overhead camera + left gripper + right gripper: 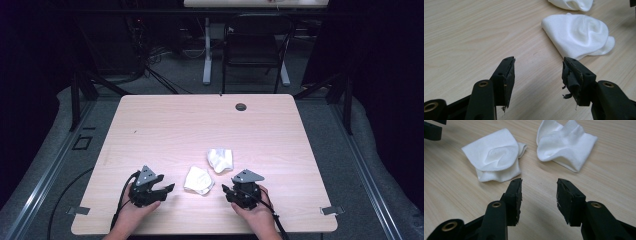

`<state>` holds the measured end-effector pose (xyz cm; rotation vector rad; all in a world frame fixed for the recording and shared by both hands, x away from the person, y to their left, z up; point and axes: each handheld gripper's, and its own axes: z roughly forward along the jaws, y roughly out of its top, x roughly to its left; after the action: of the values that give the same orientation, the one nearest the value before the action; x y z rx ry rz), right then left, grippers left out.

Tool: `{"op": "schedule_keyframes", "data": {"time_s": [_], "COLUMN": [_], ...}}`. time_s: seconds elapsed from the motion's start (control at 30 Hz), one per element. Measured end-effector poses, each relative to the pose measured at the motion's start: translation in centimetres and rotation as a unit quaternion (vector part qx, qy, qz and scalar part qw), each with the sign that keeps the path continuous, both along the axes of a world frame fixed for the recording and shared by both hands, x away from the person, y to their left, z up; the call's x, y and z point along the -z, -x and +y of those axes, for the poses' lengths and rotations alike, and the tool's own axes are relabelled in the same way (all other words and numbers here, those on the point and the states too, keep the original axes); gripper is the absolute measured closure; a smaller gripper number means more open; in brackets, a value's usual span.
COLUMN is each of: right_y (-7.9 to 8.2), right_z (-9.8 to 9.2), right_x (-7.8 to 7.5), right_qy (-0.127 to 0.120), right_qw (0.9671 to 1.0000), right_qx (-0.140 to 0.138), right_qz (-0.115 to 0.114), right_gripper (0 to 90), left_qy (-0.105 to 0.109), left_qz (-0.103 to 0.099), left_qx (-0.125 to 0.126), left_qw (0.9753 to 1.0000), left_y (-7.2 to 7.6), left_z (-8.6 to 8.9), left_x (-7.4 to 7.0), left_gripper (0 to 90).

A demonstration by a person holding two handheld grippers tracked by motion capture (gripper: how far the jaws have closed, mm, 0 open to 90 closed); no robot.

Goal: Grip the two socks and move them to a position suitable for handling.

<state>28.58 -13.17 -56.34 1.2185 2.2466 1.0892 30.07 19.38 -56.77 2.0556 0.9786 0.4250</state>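
A: Left gripper? Right gripper?
B: Both spread wide, holding nothing, resting low on the table.
A: Cloths?
B: Near cloth lies between the grippers; far cloth sits just beyond it, apart

Both hands come in low, each holding a gripper. The left gripper has its jaws spread wide with nothing between them; the right gripper likewise, jaws apart, facing the left one.
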Motion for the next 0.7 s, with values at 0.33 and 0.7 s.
{"op": "schedule_keyframes", "data": {"time_s": [0.33,0.7], "right_y": [0.26,0.24], "right_z": [0.37,-0.15], "right_x": [0.26,0.21], "right_qy": [0.008,-0.002], "right_qw": [0.9998,0.9999], "right_qx": [-0.009,0.001], "right_qz": [0.016,0.014], "right_gripper": [63.4,64.0], "left_qy": [0.001,-0.002], "left_qz": [0.004,0.006], "left_qx": [-0.003,0.004], "left_qw": [1.0,1.0], "left_y": [0.39,0.24], "left_z": [-0.45,-0.89], "left_x": [-0.26,-0.21], "left_gripper": [50.5,52.7]}}
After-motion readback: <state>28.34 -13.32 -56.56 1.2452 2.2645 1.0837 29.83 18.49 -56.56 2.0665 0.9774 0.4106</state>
